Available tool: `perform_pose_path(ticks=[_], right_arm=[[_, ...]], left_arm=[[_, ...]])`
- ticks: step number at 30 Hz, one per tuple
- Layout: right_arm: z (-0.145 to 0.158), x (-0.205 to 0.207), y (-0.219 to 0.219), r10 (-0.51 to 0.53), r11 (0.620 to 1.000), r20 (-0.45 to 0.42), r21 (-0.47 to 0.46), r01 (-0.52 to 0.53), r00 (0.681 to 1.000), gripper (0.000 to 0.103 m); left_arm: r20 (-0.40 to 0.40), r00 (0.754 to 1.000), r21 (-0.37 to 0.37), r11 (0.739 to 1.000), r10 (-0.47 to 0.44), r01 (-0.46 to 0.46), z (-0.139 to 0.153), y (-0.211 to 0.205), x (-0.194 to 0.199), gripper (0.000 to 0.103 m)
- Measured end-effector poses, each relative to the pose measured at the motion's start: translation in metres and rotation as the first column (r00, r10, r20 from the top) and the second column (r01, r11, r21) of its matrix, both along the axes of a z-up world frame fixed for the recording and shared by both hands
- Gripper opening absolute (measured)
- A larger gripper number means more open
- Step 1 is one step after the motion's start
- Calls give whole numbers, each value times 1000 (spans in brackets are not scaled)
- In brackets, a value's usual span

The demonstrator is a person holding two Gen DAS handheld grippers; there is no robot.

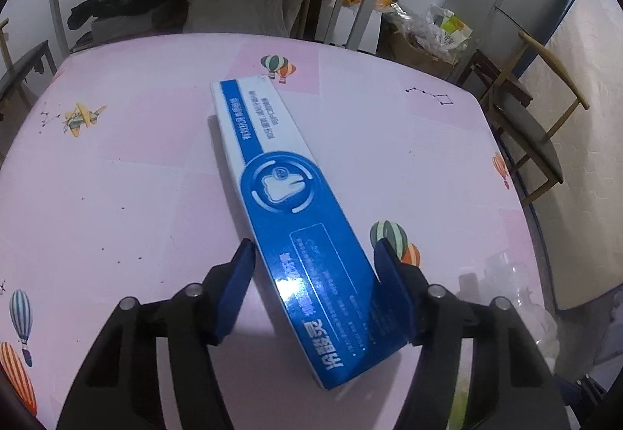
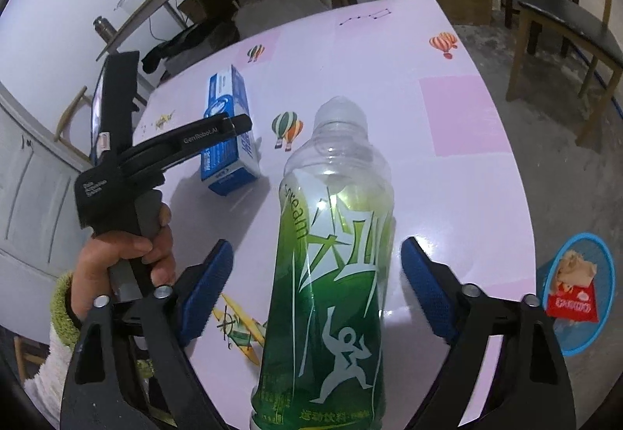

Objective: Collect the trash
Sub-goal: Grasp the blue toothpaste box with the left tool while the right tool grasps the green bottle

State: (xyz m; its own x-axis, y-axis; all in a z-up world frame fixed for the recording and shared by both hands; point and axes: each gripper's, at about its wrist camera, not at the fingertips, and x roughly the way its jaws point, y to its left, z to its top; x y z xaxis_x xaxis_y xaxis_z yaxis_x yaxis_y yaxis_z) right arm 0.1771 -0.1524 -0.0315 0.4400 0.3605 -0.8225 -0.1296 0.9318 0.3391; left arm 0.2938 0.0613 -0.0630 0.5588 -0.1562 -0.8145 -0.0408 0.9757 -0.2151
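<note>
Toothpaste box (image 1: 288, 204) lies flat on the pink worktop (image 1: 117, 165), between the blue pads of the left hand-held gripper (image 1: 315, 255); whether they press it I cannot tell. The right hand-held gripper (image 2: 315, 266) stands released around the lying green bottle (image 2: 335, 255).

box (image 1: 290, 204): long blue and white carton with a round white-on-blue emblem and Chinese print, lying flat on the pink table, running from the upper middle of the left wrist view down to the lower middle; small at the upper left in the right wrist view.
bottle (image 2: 335, 255): clear plastic, green label with white characters and a running figure, no liquid visible, lying with its neck toward the top of the right wrist view, filling the centre.
bin (image 2: 584, 297): round, blue-rimmed, lower right edge, holding a red wrapper and crumpled paper.
</note>
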Motion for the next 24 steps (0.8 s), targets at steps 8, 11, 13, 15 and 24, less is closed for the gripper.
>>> perform_pose_path(ticks=[8, 11, 13, 15, 24], right_arm=[[-4, -3, -4, -9, 1000, -27, 23, 9, 1000, 56], [-1, -10, -5, -4, 1000, -27, 23, 4, 1000, 56], [0, -15, -4, 8, 1000, -28, 25, -7, 1000, 56], [0, -22, -3, 22, 999, -28, 25, -21, 999, 56], [-2, -58, 1, 92, 995, -46, 30, -90, 995, 56]], left_arm=[[5, 999, -30, 999, -43, 43, -1, 8, -25, 53], [15, 997, -25, 997, -75, 76, 0, 14, -55, 53], [15, 996, -30, 996, -86, 86, 0, 20, -75, 53], [19, 995, -52, 994, -96, 97, -1, 26, -96, 52], [3, 994, -128, 986, -106, 106, -5, 42, -179, 51]])
